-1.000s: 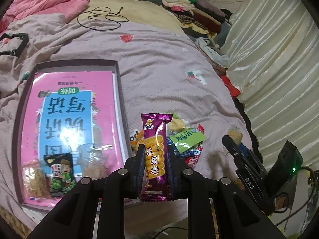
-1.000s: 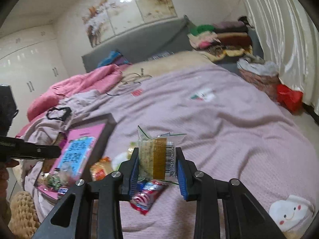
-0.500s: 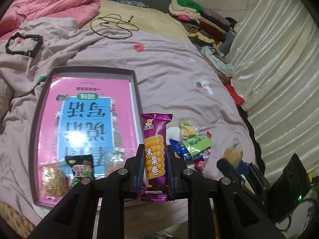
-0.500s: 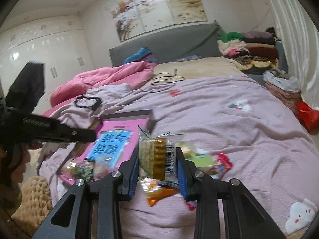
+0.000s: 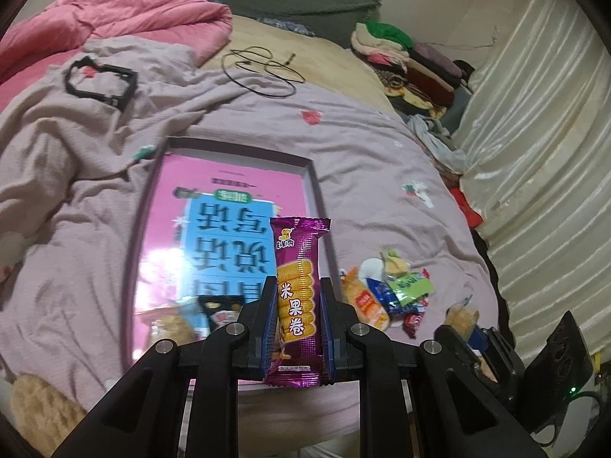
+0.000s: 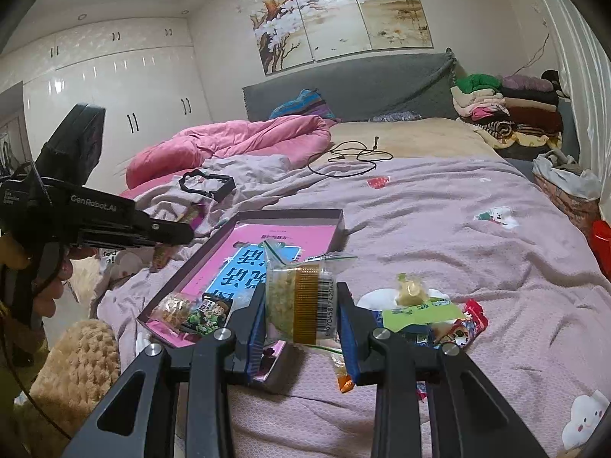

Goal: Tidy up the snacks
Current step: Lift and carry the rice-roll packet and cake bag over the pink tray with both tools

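Observation:
My left gripper (image 5: 298, 284) is shut on a purple rice-roll snack bar (image 5: 298, 286), held upright above the near right edge of a shallow box with a pink and blue book (image 5: 229, 229). My right gripper (image 6: 301, 294) is shut on a clear snack bag (image 6: 299, 297) with a gold strip and barcode, held over the box's near right corner (image 6: 305, 236). A pile of loose snacks (image 5: 385, 294) lies on the bedspread right of the box; it also shows in the right wrist view (image 6: 427, 316). Packets lie in the box's near end (image 6: 198, 311).
A black frame (image 5: 101, 84) and a black cable (image 5: 263, 68) lie farther up the bed. A pink quilt (image 6: 229, 145) and folded clothes (image 6: 508, 114) are at the head. The left gripper body (image 6: 76, 206) shows at the left of the right wrist view. A curtain (image 5: 534, 152) hangs on the right.
Both grippers have swung left with their snacks still held. The box now sits more central in both views, and the right gripper's bag has come over the box's near corner.

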